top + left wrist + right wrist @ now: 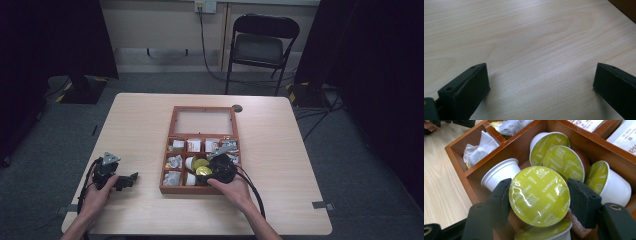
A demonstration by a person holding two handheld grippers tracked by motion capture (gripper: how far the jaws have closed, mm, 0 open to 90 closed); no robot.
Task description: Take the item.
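The capsule (539, 196), a round white pod with a glossy green foil lid printed "Cappuccino", sits clamped between the right gripper's (539, 197) 2 black jaws above the wooden box (172, 150), lettering legible in the right gripper view. The left gripper (541, 82) rests on pale woodgrain table (524, 37), jaws spread, holding nothing.

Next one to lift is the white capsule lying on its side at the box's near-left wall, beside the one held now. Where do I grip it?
Probably across the white capsule's tapered body just behind the lid rim, coming from above. It lies tilted with its base toward the wooden box wall, so the sides are the free faces; the right gripper must drop its capsule first.
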